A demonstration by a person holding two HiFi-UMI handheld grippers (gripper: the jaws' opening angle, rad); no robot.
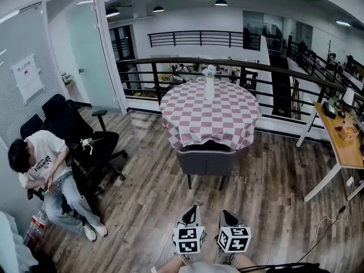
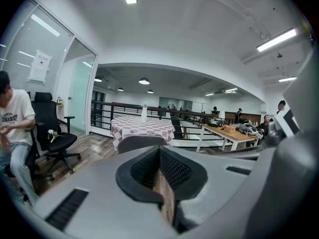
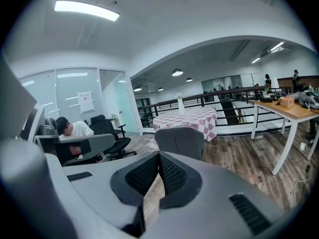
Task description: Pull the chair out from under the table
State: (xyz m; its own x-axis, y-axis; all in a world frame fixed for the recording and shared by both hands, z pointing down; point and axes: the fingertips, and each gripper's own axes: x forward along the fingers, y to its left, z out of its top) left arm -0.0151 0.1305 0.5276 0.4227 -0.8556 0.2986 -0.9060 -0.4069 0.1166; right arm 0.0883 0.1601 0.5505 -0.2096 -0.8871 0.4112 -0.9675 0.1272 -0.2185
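A grey upholstered chair (image 1: 207,161) stands tucked against the near side of a round table (image 1: 227,121) with a pink checked cloth. A white vase (image 1: 210,84) stands on the table. My left gripper (image 1: 191,210) and right gripper (image 1: 227,215) hang side by side at the bottom of the head view. Both point toward the chair and are well short of it. In the left gripper view the chair back (image 2: 142,142) lies straight ahead beyond the shut gripper (image 2: 159,152). The right gripper (image 3: 158,156) is also shut and empty, with the chair (image 3: 180,141) ahead.
A person (image 1: 42,169) sits at the left beside a black office chair (image 1: 85,135). A wooden desk (image 1: 341,135) stands at the right, with a cable (image 1: 324,226) on the floor near it. A black railing (image 1: 199,67) runs behind the table. Wood floor lies between me and the chair.
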